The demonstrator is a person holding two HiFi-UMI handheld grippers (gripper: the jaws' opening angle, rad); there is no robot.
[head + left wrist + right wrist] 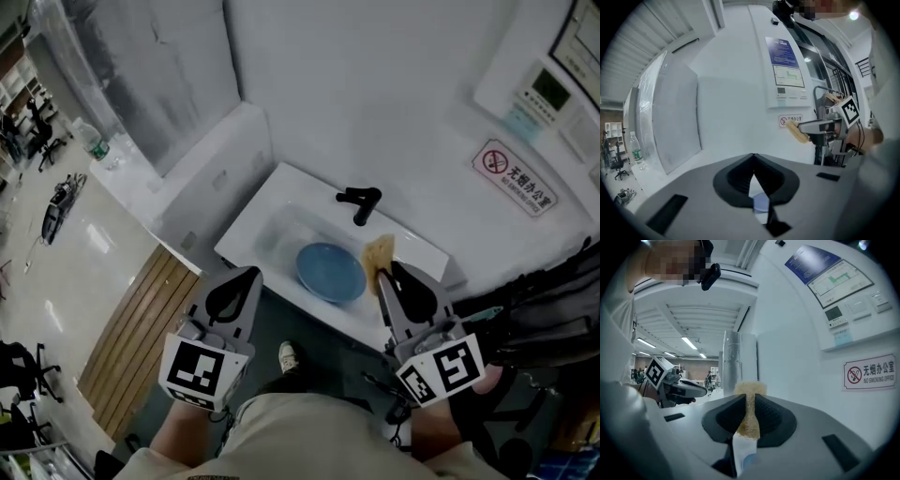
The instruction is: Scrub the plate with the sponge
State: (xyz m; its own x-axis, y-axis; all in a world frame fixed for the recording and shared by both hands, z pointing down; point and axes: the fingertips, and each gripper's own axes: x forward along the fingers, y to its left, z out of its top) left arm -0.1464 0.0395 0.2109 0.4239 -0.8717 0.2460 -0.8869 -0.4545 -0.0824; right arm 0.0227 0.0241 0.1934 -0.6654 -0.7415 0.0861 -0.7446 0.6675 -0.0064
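One blue plate [330, 272] lies flat on the bottom of the white sink [246, 228], a little right of the basin's middle and below the black faucet [359, 202] that stands at the back rim. The tan sponge [379, 253] is not on it. It is pinched on edge between the jaws of the right gripper [384, 274] and pokes out past the tips, just to the right of the plate as seen from above. The right gripper view shows the pads squeezing the sponge narrow at its middle, with the free end flaring out beyond them. From the left gripper view the sponge shows up against the wall, so it is held in the air rather than resting on anything. The left gripper [251, 274] hangs over the near left edge of the sink, its jaws brought together with nothing between them, and a sliver of the blue plate shows below their tips. On the white wall behind the sink there is a red no-smoking sign [514, 176], with a control panel [785, 70] above it. A clear bottle [94, 141] stands on the ledge well off to the left, and a strip of wooden slats [141, 328] runs beside the sink unit.
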